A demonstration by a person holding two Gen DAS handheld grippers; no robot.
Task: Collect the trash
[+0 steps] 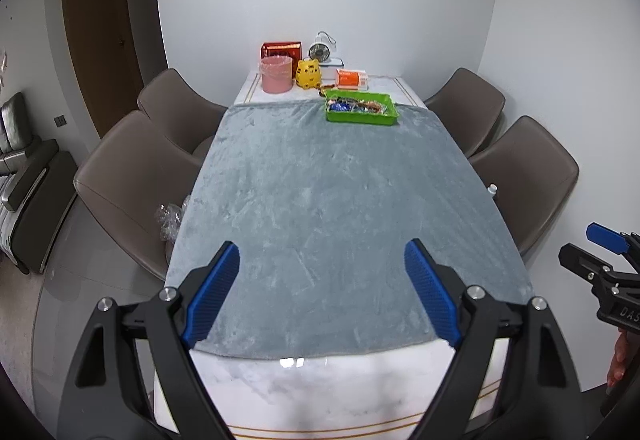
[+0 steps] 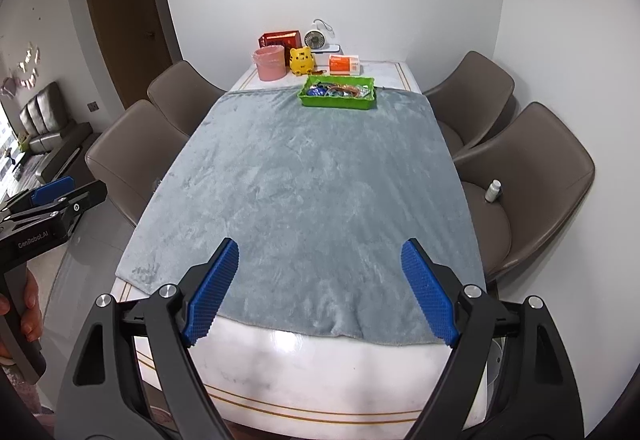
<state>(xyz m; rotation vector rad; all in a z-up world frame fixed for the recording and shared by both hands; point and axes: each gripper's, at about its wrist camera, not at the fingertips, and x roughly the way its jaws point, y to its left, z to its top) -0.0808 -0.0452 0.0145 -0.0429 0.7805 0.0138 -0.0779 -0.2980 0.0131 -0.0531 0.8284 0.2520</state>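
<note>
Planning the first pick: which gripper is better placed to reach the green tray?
Right, marginally. The green tray sits right of the table's centreline. Both the left gripper and right gripper are open, empty and far away.

A grey cloth covers the white table; the tray is green, the bin pink.

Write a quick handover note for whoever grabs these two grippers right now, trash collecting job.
Left gripper: open, empty, over the near end of the table.
Right gripper: open, empty, beside it.
Green tray with wrappers sits at the far edge of the grey cloth. Pink bin stands beyond it to the left, next to the yellow tiger toy.
Done: the cloth looks free of loose trash.
Left: possibly the crumpled plastic on the left chair and the small white bottle on the right chair.
</note>
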